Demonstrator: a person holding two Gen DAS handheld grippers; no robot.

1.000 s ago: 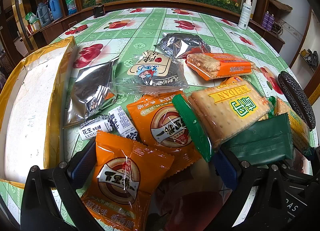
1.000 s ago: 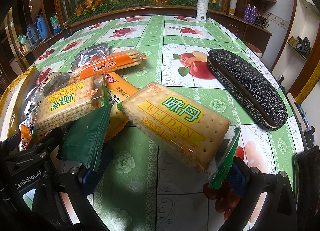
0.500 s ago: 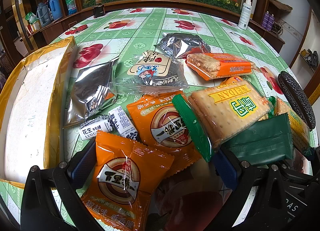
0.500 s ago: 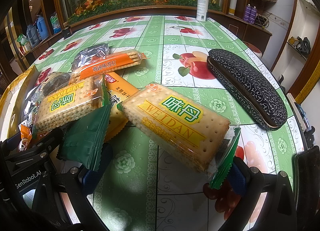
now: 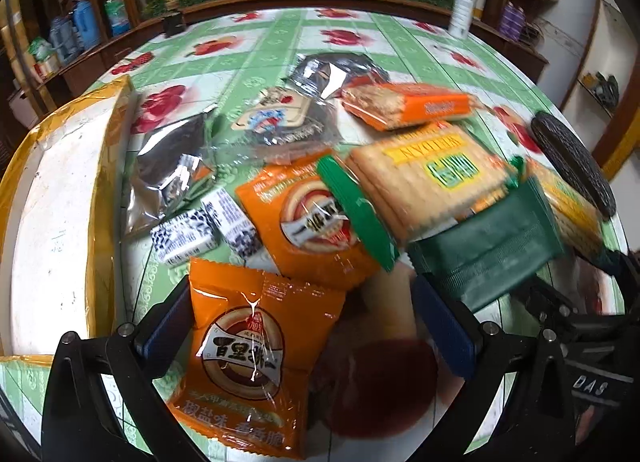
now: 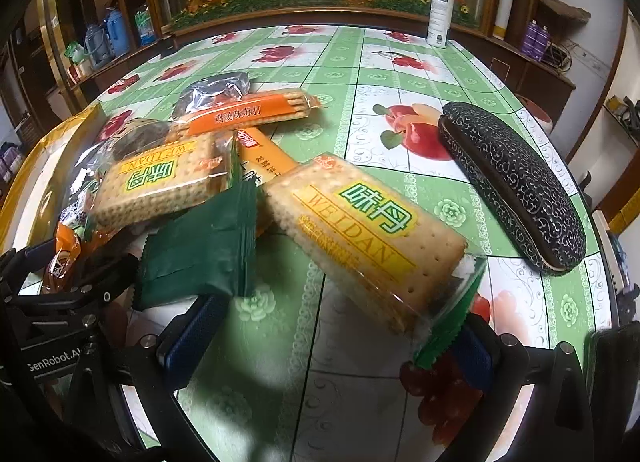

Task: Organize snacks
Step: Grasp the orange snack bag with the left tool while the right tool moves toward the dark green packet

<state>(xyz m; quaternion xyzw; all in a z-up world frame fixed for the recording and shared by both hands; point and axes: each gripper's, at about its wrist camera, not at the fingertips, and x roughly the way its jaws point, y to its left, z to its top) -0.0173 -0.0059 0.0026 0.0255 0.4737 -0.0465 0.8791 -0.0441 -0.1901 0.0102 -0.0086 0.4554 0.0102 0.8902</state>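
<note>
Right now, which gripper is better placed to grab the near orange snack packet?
Left. The left gripper is open with the orange snack packet lying between its fingers; the right gripper faces the Weidan cracker pack.

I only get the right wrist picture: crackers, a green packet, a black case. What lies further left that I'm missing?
Observer: An orange packet with a round logo lies between the fingers of the left gripper, which is open.
Visitor: Anything near that packet?
Observer: Two small blue-and-white wrapped sweets lie just beyond it on the tablecloth.
Visitor: And past those?
Observer: A crumpled silver foil packet lies beside a big white box edged with yellow tape.
</note>
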